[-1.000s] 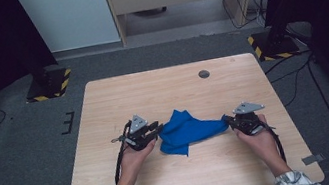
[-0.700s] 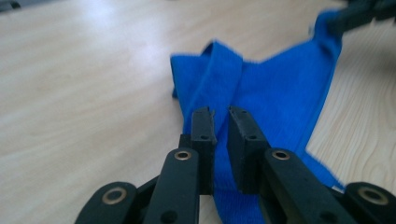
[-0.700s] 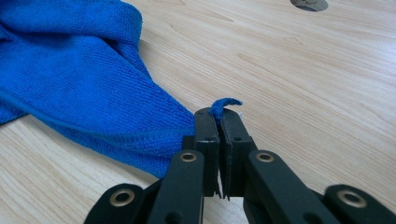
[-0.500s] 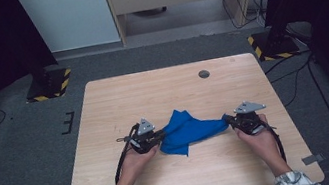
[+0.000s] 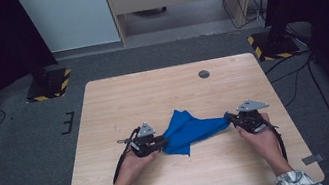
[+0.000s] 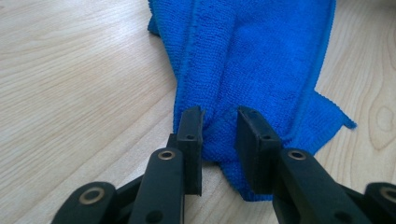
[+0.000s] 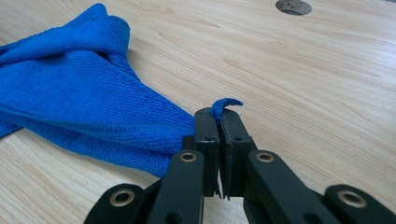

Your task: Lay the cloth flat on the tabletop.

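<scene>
Wood worktop (image 5: 152, 94), blue cloth (image 5: 190, 130) on it, my right gripper (image 7: 218, 122) pinching one corner tight, my left gripper (image 6: 219, 123) parted narrowly around the other end.

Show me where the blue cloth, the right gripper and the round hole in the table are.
blue cloth (image 5: 190, 130): high view, middle of the bunched fabric.
right gripper (image 7: 218, 122): right gripper view, between the jaw tips pinching a cloth corner.
round hole (image 5: 204, 73): high view, its centre.

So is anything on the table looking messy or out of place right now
Only the blue cloth: it lies bunched and creased rather than flat on the table. The right gripper is shut on one corner, a tip poking past the jaws. The left gripper stands open around the opposite edge. No spill or damage shows.
</scene>
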`<state>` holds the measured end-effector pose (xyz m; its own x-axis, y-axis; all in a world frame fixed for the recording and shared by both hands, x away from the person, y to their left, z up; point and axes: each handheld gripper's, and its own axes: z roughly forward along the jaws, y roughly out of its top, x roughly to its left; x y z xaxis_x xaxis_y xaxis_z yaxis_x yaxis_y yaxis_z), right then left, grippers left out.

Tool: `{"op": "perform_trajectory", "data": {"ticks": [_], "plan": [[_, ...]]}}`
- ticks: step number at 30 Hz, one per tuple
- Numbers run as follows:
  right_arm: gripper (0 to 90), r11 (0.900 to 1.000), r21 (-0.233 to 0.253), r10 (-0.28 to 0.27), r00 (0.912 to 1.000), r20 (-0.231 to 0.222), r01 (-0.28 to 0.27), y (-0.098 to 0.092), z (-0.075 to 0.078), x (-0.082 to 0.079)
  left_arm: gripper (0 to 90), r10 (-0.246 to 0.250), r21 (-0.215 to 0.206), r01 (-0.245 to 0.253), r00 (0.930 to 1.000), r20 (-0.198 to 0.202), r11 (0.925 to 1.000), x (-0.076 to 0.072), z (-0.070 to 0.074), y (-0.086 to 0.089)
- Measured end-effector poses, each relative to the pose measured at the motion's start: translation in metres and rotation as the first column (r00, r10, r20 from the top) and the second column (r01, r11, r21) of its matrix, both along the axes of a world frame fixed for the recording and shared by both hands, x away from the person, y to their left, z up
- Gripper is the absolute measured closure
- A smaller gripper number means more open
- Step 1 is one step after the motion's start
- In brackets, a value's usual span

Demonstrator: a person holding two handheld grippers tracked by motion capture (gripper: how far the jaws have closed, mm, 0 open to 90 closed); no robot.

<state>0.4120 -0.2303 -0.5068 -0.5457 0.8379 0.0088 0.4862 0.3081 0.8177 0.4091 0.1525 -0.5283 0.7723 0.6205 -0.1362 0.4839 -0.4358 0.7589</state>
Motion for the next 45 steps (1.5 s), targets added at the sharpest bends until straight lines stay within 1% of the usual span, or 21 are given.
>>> {"op": "perform_trajectory", "data": {"ticks": [3,4,5,9,13,14,16,19,22,25,26,28,29,33,36,37,38,40,41,44,45], "plan": [[87.6,1.000,0.002,0.001,1.0000,-0.002,-0.001,0.000,0.000,0.000,66.7,-0.006,-0.015,0.006,1.0000,-0.001,0.9999,0.000,0.000,0.000],[87.5,1.000,0.004,0.001,1.0000,-0.001,-0.001,0.000,0.000,0.000,65.4,-0.010,-0.017,0.010,0.9999,0.004,0.9998,0.000,0.000,0.000],[87.5,1.000,0.005,-0.002,1.0000,0.002,0.002,0.000,0.000,0.000,64.9,-0.014,-0.019,0.015,0.9998,0.011,0.9997,-0.001,0.001,-0.001],[87.5,1.000,0.008,-0.004,1.0000,-0.001,0.004,0.000,0.001,0.000,63.6,-0.026,-0.032,0.026,0.9996,0.010,0.9991,-0.001,0.002,-0.003],[87.4,1.000,0.009,-0.004,1.0000,-0.002,0.004,0.000,0.001,0.000,60.9,-0.043,-0.007,0.043,0.9990,0.008,0.9990,-0.002,-0.002,-0.007],[87.4,1.000,0.009,-0.004,1.0000,-0.002,0.004,0.000,0.001,0.000,60.9,-0.050,-0.004,0.050,0.9987,0.007,0.9987,-0.002,-0.003,-0.008],[87.3,1.000,0.010,-0.004,1.0000,-0.002,0.004,0.000,0.001,0.000,60.6,-0.058,0.003,0.058,0.9982,0.019,0.9983,-0.002,-0.004,-0.009],[87.3,1.000,0.011,-0.005,1.0000,-0.002,0.005,-0.001,0.001,-0.001,60.8,-0.057,0.005,0.057,0.9981,0.022,0.9984,-0.003,-0.005,-0.009],[87.3,1.000,0.009,-0.004,1.0000,-0.002,0.004,-0.001,0.001,-0.001,62.6,-0.060,0.029,0.059,0.9976,0.034,0.9979,-0.004,-0.004,-0.012],[87.3,1.000,0.008,-0.006,1.0000,0.000,0.006,0.000,0.002,-0.001,70.5,-0.066,0.059,0.064,0.9971,0.036,0.9962,-0.006,-0.001,-0.016],[87.3,1.000,0.012,-0.008,1.0000,0.002,0.008,0.000,0.002,-0.001,75.0,-0.065,0.072,0.062,0.9971,0.039,0.9955,-0.006,0.001,-0.017],[87.3,1.000,0.013,-0.007,1.0000,0.003,0.007,0.000,0.002,-0.001,80.2,-0.063,0.073,0.060,0.9973,0.037,0.9955,-0.006,0.002,-0.017],[87.3,1.000,0.013,-0.007,1.0000,0.001,0.007,-0.001,0.003,-0.001,80.2,-0.057,0.067,0.054,0.9977,0.036,0.9962,-0.006,0.002,-0.016],[87.4,1.000,0.013,-0.005,1.0000,0.005,0.005,-0.002,0.003,-0.001,86.9,-0.032,0.049,0.030,0.9984,0.046,0.9984,-0.005,0.006,-0.012],[87.4,1.000,0.012,-0.005,1.0000,0.005,0.005,-0.002,0.003,-0.001,87.4,-0.009,0.032,0.006,0.9979,0.064,0.9995,-0.004,0.009,-0.010],[87.4,1.000,0.014,-0.007,1.0000,0.007,0.007,-0.002,0.003,-0.001,87.6,0.008,0.012,-0.009,0.9965,0.083,0.9999,-0.004,0.012,-0.008],[87.4,1.000,0.014,-0.007,1.0000,0.007,0.007,-0.002,0.003,-0.001,87.6,0.008,0.012,-0.009,0.9965,0.083,0.9999,-0.004,0.012,-0.008],[87.4,1.000,0.017,-0.009,0.9999,0.006,0.008,-0.002,0.004,-0.001,87.6,0.035,-0.022,-0.033,0.9939,0.104,0.9992,-0.005,0.017,-0.005],[87.4,1.000,0.019,-0.010,0.9999,0.013,0.009,-0.003,0.005,-0.002,87.6,0.052,-0.040,-0.048,0.9920,0.114,0.9980,-0.004,0.019,-0.003],[87.6,1.000,0.019,-0.009,0.9999,0.014,0.008,-0.004,0.007,-0.002,87.7,0.105,-0.084,-0.093,0.9838,0.146,0.9921,-0.003,0.026,0.002],[87.6,1.000,0.027,-0.014,0.9998,0.016,0.014,-0.004,0.007,-0.002,87.8,0.117,-0.098,-0.102,0.9811,0.154,0.9899,-0.002,0.028,0.004]]}}
